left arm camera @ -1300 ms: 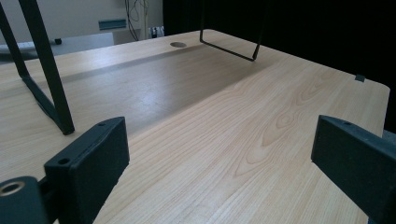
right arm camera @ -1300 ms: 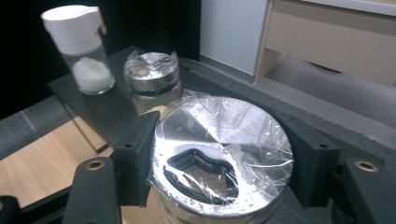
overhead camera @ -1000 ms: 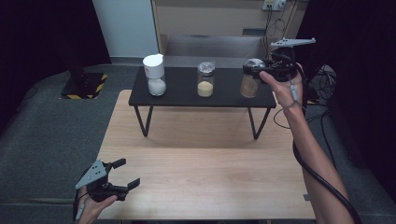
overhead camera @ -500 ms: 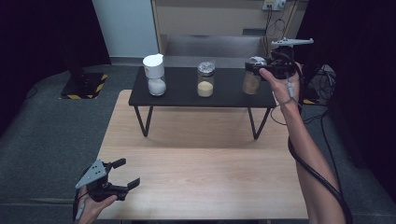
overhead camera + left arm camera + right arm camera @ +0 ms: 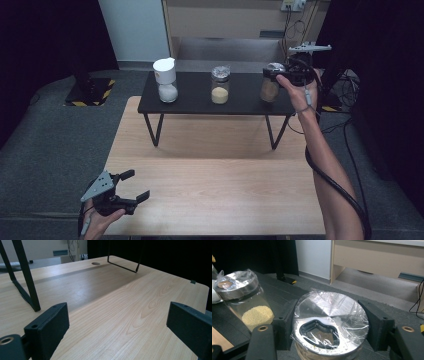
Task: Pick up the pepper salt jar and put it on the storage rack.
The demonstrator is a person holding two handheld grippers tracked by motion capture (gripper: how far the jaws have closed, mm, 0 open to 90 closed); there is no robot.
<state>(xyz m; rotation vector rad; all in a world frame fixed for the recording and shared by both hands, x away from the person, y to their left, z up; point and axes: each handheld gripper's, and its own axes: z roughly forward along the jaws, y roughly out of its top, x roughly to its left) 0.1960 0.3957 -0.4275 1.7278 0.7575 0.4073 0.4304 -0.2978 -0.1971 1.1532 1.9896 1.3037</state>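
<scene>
- The right gripper point(image 5: 329, 325), jaws clamped on either side of the foil-lidded jar point(image 5: 329, 322), holds it upright at the right end of the black shelf point(image 5: 200, 102).
- The jar's long axis stands vertical; its plastic-wrapped lid faces the gripper's camera.
- A second jar of yellow grains point(image 5: 220, 85) stands to its left.
- The left gripper point(image 5: 131, 190) rests far off, jaws wide and empty, over the wooden table point(image 5: 225, 190).

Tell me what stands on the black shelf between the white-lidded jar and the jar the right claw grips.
One jar of yellow grains stands between the white-lidded jar and the gripped jar, seen in the high view.
</scene>
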